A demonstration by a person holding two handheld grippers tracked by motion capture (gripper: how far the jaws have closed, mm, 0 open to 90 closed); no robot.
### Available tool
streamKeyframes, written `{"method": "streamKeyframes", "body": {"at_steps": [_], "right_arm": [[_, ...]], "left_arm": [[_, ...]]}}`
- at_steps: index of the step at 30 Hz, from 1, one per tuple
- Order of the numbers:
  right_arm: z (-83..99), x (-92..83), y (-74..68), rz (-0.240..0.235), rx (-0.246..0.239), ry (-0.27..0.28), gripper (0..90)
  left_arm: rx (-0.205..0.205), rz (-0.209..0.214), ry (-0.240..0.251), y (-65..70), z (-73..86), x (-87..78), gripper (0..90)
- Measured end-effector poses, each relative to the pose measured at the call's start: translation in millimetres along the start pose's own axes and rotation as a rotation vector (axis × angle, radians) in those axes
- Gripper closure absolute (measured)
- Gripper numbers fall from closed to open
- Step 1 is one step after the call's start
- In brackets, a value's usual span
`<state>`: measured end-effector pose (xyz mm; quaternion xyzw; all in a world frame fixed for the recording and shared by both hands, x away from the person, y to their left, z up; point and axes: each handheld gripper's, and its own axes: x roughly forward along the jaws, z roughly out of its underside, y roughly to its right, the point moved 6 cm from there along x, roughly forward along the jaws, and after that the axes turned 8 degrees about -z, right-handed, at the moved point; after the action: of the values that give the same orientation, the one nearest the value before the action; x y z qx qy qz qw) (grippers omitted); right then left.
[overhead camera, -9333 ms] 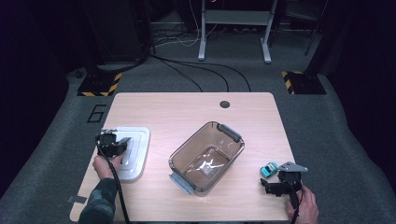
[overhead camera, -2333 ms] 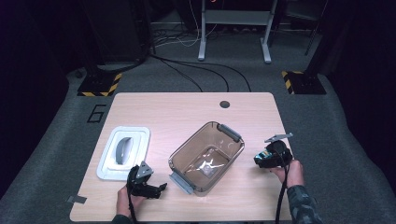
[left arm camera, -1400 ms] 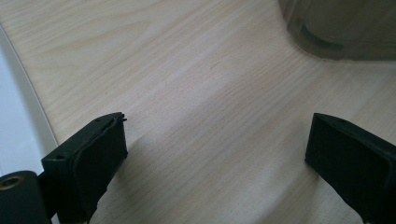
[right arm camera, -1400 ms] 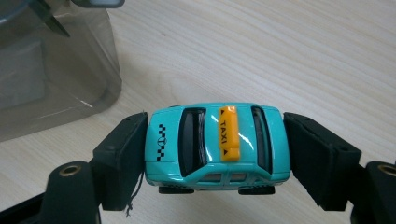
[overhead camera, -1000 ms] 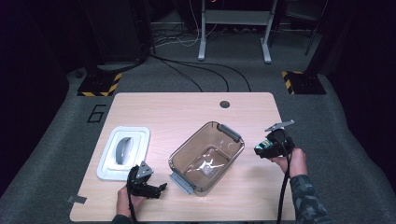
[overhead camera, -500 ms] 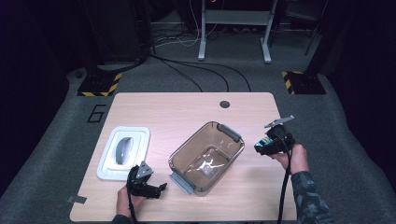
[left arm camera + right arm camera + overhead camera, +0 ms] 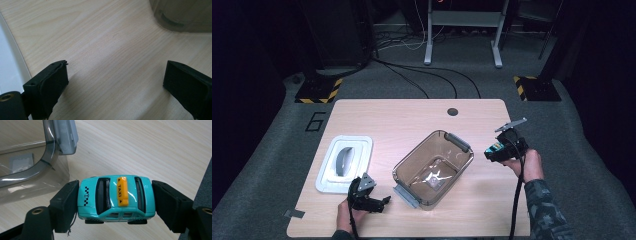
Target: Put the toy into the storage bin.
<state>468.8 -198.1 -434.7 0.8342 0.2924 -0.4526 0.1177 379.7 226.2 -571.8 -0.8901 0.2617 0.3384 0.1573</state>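
Toy taxi (image 7: 116, 198) is clamped nose-to-tail in right gripper (image 7: 498, 151), near surface's (image 7: 412, 115) right edge, beside clear bin (image 7: 433, 167). Left gripper (image 7: 116, 86) is wide open w/ nothing held, near front edge.

Teal toy taxi (image 7: 116, 198) clamped between black tongs (image 7: 116, 205), beside clear container (image 7: 32, 157) corner

Glossy teal toy taxi (image 7: 116, 198); clear smoky plastic container (image 7: 404, 170); matt wood table (image 7: 387, 117).
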Motion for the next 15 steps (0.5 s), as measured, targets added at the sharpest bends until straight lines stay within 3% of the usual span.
{"method": "streamKeyframes", "body": {"at_steps": [15], "right_arm": [[-23.8,-4.9,-5.5,0.001,-0.038,-0.002,24.4]], "left_arm": [[0.002,0.001,0.000,-0.1,0.0,0.0,5.5]]}}
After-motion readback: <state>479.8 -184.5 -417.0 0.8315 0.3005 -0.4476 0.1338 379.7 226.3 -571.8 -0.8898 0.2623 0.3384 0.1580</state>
